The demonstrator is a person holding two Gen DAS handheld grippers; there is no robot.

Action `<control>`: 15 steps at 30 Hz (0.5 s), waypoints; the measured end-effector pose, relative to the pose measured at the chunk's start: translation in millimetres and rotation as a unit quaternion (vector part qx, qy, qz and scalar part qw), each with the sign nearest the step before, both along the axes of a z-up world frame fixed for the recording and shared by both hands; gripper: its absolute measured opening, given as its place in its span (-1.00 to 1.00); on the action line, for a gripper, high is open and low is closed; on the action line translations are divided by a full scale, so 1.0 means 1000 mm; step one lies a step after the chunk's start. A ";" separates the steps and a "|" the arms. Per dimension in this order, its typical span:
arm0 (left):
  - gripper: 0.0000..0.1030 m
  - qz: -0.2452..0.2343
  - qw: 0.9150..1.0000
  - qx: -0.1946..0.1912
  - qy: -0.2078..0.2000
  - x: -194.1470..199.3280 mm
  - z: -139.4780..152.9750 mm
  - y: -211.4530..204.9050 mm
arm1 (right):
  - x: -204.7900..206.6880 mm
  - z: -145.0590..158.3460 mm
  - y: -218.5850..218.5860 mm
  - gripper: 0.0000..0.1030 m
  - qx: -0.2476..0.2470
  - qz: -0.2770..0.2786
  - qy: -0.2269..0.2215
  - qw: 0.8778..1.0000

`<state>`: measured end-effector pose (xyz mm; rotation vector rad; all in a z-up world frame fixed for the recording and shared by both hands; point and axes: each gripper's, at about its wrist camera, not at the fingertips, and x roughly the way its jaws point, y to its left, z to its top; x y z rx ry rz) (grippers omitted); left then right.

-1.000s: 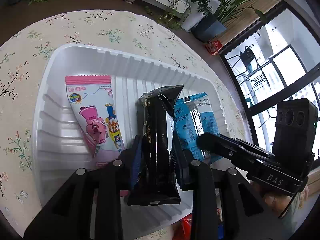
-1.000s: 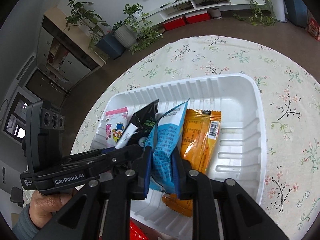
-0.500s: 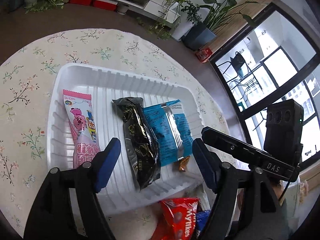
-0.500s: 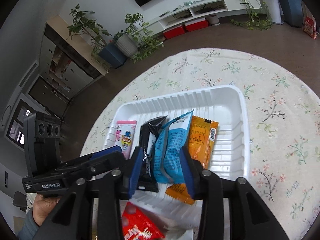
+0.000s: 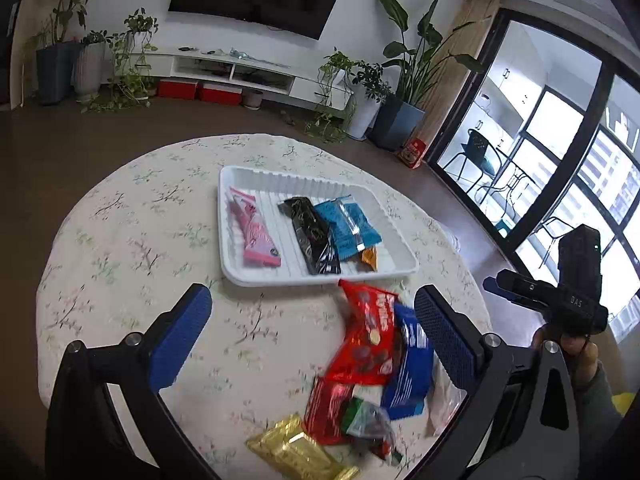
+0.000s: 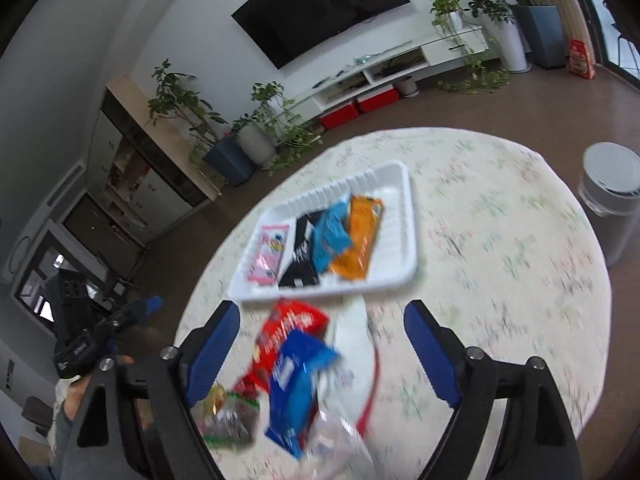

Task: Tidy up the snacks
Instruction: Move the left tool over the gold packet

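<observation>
A white tray sits on the round floral table and holds a pink packet, a black packet, a blue packet and an orange packet. It also shows in the right wrist view. My left gripper is open and empty, raised on the near side of the tray. My right gripper is open and empty above a loose pile: a red packet, a dark blue packet, a gold packet.
The pile lies at the table's near edge, with a clear plastic bag among it. A grey bin stands on the floor right of the table. Potted plants and a TV unit line the far wall.
Both grippers opened, releasing the black and blue packets into the tray, then pulled back and up away from it. The loose pile came into view.
</observation>
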<state>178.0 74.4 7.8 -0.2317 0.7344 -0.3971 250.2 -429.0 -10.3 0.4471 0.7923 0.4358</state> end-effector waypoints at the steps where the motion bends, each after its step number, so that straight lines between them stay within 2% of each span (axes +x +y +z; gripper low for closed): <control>1: 1.00 0.006 1.000 0.008 0.007 -0.012 -0.005 0.001 | -0.009 -0.003 0.000 0.68 -0.003 -0.002 0.001 1.000; 5: 0.99 0.048 0.996 0.003 0.078 -0.051 -0.039 0.007 | -0.046 -0.017 0.004 0.68 -0.014 -0.016 0.012 1.000; 8: 0.99 0.076 0.991 0.011 0.114 -0.068 -0.061 0.007 | -0.061 -0.022 0.009 0.68 -0.022 -0.023 0.025 0.999; 15: 0.99 0.100 0.982 0.075 0.139 -0.072 -0.084 -0.017 | -0.080 -0.028 0.023 0.68 -0.046 -0.022 0.017 0.999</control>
